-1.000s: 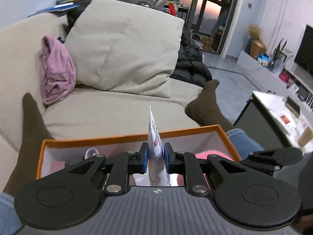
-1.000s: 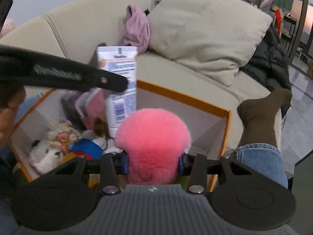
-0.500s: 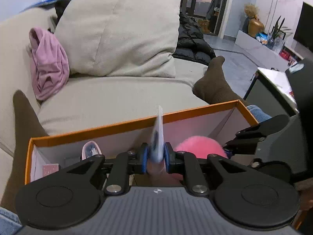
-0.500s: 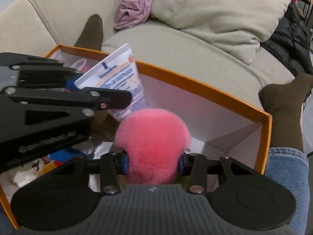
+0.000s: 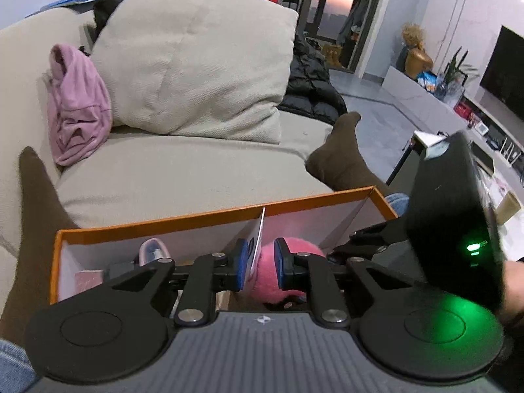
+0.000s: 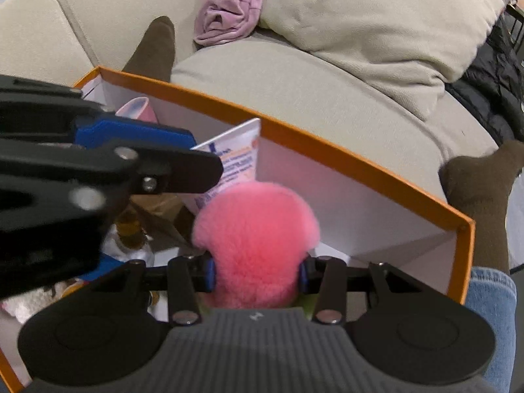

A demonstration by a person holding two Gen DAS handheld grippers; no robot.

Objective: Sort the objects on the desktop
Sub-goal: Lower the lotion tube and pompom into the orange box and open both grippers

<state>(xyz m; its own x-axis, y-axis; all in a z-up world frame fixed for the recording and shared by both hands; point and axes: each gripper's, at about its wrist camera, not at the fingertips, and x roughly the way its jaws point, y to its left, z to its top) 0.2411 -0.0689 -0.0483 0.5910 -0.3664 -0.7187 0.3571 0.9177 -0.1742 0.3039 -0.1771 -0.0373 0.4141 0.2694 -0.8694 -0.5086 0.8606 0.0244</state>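
An orange-rimmed white box [image 5: 183, 221] [image 6: 344, 157] rests on the person's lap. My left gripper [image 5: 260, 263] is open inside the box; the white tube [image 5: 258, 240] leans against its left pad, apart from the right pad. The tube shows in the right wrist view [image 6: 235, 160], standing in the box beside the left gripper [image 6: 147, 150]. My right gripper [image 6: 257, 275] is shut on a fluffy pink ball [image 6: 255, 232] over the box's right part. The ball shows between the left fingers in the left wrist view [image 5: 278, 281].
A pink cup [image 6: 137, 108], small bottles [image 6: 129, 229] and plush toys [image 6: 19, 301] lie in the box's left part. Beyond it are a beige sofa [image 5: 180, 177], big cushion [image 5: 196, 65], pink cloth [image 5: 77, 104], black jacket [image 5: 311, 88] and socked feet [image 5: 340, 154].
My left gripper has lowered the tube into the box and opened its jaws. My right gripper has come down over the box, still holding the pink ball.
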